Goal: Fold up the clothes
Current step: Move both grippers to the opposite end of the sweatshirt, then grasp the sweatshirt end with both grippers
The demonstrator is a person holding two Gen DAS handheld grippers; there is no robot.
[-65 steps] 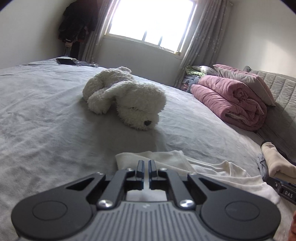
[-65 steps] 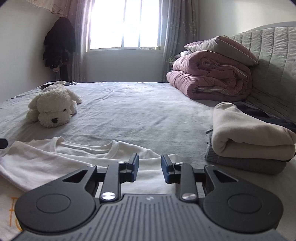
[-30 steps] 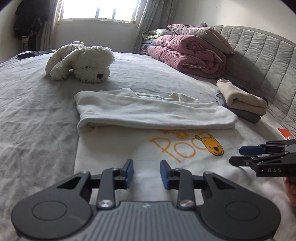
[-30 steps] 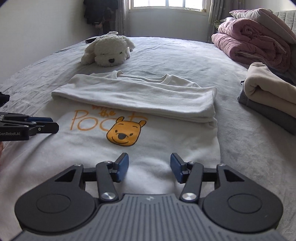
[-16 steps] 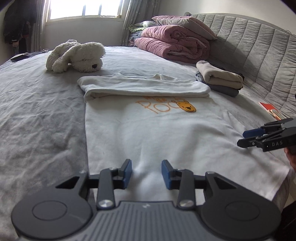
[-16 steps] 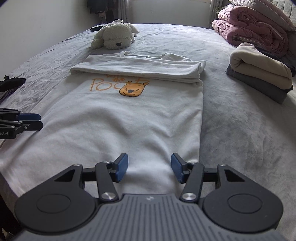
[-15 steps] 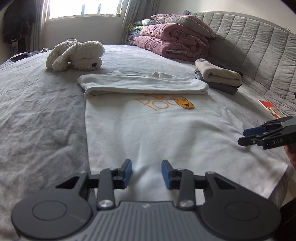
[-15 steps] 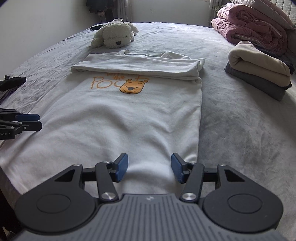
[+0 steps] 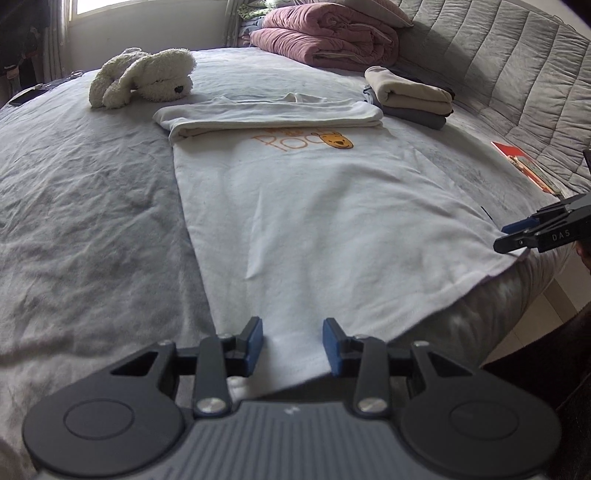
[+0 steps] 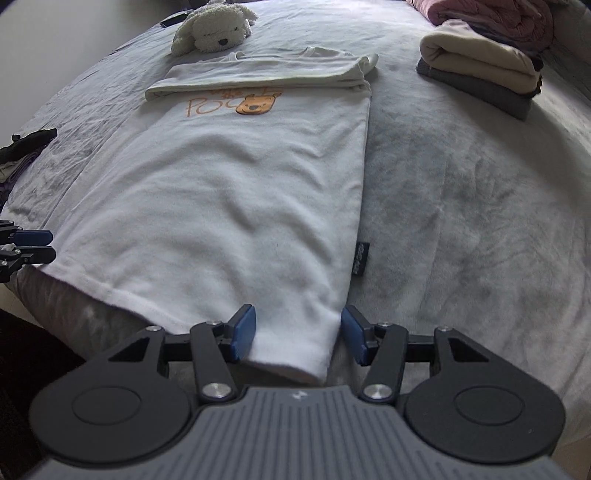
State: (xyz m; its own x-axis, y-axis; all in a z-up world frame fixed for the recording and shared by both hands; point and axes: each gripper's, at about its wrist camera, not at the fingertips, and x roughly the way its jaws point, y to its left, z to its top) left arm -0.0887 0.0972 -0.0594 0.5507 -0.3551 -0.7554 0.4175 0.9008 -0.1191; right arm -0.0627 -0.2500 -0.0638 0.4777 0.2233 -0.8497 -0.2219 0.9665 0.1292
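A white T-shirt (image 9: 332,218) with an orange bear print lies flat on the grey bed (image 9: 85,192), its sleeves and top folded across the far end. The hem hangs at the near bed edge. My left gripper (image 9: 292,345) stands open over the hem's left corner, with cloth between the blue pads but not pinched. My right gripper (image 10: 297,334) is open over the hem's right corner of the T-shirt (image 10: 229,199), its pads either side of the cloth edge. Each gripper also shows at the side of the other's view: the right gripper (image 9: 517,236), the left gripper (image 10: 33,245).
A white plush dog (image 9: 144,75) lies beyond the shirt. A stack of folded clothes (image 9: 410,98), beige on grey, sits at the right. Rolled pink bedding (image 9: 325,35) lies by the quilted headboard (image 9: 517,66). A red booklet (image 9: 522,166) rests at the right. Dark items (image 10: 26,146) lie at the left.
Both grippers have drawn back from the folded top of the shirt to its hem at the near bed edge and tilted further down. Their openings look unchanged.
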